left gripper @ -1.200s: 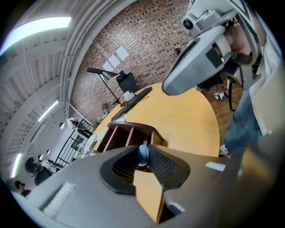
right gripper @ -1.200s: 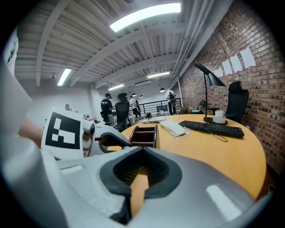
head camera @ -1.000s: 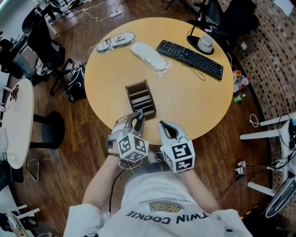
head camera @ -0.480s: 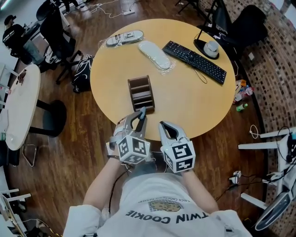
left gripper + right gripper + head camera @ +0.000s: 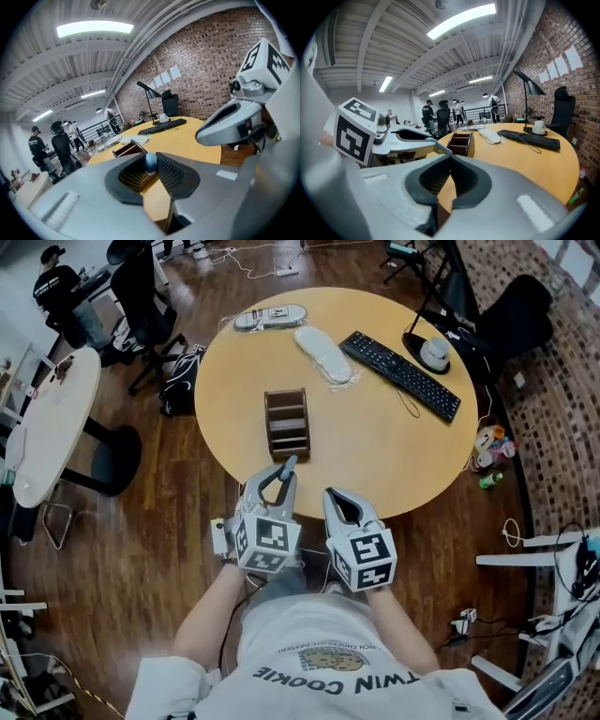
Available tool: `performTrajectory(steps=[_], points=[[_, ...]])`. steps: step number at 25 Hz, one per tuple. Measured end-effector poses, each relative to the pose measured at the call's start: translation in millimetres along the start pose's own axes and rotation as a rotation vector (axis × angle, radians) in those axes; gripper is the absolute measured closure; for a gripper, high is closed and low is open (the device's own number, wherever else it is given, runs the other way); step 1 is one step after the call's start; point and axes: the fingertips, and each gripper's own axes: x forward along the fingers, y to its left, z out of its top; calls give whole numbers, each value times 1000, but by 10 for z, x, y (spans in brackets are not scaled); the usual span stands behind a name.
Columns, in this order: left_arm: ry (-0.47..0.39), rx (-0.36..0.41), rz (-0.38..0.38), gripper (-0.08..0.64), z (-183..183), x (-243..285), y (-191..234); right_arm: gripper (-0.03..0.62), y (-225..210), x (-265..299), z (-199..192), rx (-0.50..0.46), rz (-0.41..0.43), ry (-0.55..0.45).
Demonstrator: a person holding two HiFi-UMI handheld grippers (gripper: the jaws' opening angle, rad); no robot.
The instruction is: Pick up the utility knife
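Up and rolling over goes my left gripper [image 5: 284, 471] at the bench's [image 5: 375, 448] near edge, jaws part-closed on the utility knife [image 5: 150, 162], only its blue end showing. Right gripper [image 5: 336, 498] alongside, jaws together, empty. That's a thin hold, so another roll could slip it loose.

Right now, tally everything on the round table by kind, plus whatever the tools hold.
Wooden organizer: 1
Keyboard: 1
Desk lamp: 1
White cup: 1
Plastic-wrapped packages: 2
Utility knife, in the left tool: 1
Total: 7
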Motion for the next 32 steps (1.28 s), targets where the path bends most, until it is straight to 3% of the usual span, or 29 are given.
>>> performTrajectory(steps=[15,25,32], points=[[-60,-285,142,483,175,-651,-423,591,113,-630,-105,-55,123,-16],[-115,-391,170,483,315,-1230,-809,591,345,-988,-211,-23,153,-30],[-124,-420,164,483,124,-1701,-971,591,757,-1202,-310,-23,145,-40]])
